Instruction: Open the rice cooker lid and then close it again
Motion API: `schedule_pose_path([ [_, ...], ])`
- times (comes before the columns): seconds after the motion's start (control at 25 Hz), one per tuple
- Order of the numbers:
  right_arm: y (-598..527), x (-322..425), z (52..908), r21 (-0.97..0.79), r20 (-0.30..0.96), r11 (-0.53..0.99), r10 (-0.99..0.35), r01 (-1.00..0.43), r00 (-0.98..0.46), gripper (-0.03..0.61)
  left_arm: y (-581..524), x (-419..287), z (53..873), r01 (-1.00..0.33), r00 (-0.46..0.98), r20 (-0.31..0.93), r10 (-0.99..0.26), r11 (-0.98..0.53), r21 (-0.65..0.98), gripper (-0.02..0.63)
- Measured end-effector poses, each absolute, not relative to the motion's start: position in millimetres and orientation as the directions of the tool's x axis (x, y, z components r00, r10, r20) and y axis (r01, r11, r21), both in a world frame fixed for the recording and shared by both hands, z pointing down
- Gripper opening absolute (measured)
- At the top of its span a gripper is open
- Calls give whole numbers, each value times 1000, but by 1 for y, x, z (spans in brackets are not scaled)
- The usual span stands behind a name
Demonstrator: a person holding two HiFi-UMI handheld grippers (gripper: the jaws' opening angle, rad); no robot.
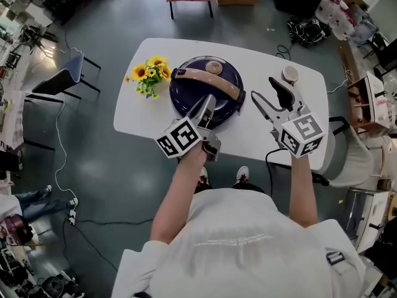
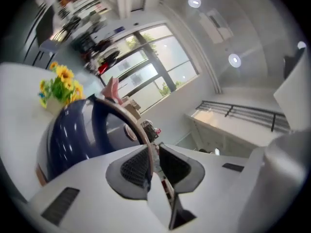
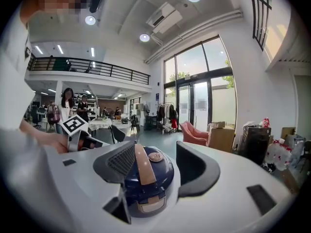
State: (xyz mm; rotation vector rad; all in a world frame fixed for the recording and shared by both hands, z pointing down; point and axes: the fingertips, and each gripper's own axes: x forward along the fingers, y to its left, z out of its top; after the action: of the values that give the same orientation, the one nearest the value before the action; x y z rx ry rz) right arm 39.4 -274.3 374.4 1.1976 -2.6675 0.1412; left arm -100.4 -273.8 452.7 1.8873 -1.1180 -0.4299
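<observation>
- Rice cooker (image 1: 189,95), navy blue, sits in the middle of a white desk (image 1: 139,120), with a small bunch of sunflowers (image 1: 151,74) just beside it on the person's left.
- Its lid (image 1: 224,73) is down and looks fully closed. A tan handle (image 1: 205,79) lies across the top.
- The left gripper (image 1: 208,105) reaches in at the near edge of the cooker. Its jaws are drawn close together with the tan handle strip between them, and the pads appear to pinch it.
- The right gripper (image 1: 262,87) hangs over bare desk to the right of the cooker, apart from it. Its jaws are spread wide and hold nothing. The cooker only lines up between them from a distance.
- A small round white object lies near the far right of the desk; what it is cannot be told.
- Judged from this, the opening step is just starting: the hold is taken but the lid is not yet raised.
- The next move likely calls for a firm hold on the handle and an upward swing about the rear hinge, perhaps after a front latch is freed. The free gripper could steady the body so the cooker does not slide.
</observation>
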Motion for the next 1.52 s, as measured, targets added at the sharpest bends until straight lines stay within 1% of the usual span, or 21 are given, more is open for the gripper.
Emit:
schedule_pose_path([
  [0.04,-273,40,371,14,227,665,-729,-746,-646,279,-272,-105,449,-615,518,150,-842,-245,749,72],
  [0.12,-272,42,364,39,214,666,-734,-745,-644,272,-269,-117,438,-773,471,181,-863,-305,556,49],
  [0.2,-271,43,357,59,198,666,-738,-744,-645,265,-269,-128,423,-877,419,190,-888,-342,337,40],
  [0.24,-271,44,353,68,190,666,-740,-743,-645,264,-270,-134,414,-904,398,183,-899,-350,244,37],
  [0.32,-271,46,347,81,174,665,-743,-743,-646,261,-271,-144,397,-928,369,159,-916,-355,110,32],
  [0.48,-271,50,333,103,144,660,-750,-744,-645,249,-269,-158,362,-935,344,106,-933,-350,-45,28],
  [0.56,-272,53,326,111,128,654,-756,-748,-642,236,-268,-161,346,-932,342,84,-936,-349,-100,28],
  [0.72,-276,57,315,120,98,638,-770,-761,-631,167,-266,-160,322,-919,342,45,-938,-344,-191,28],
  [0.96,-280,61,300,145,68,612,-790,-777,-610,62,-264,-148,303,-903,363,14,-932,-356,-241,23],
  [1.24,-278,61,290,179,40,614,-786,-769,-617,31,-262,-138,290,-894,388,-21,-921,-371,-250,21],
  [1.52,-278,58,283,232,44,612,-783,-756,-620,26,-263,-135,284,-891,391,-30,-920,-370,-263,21],
])
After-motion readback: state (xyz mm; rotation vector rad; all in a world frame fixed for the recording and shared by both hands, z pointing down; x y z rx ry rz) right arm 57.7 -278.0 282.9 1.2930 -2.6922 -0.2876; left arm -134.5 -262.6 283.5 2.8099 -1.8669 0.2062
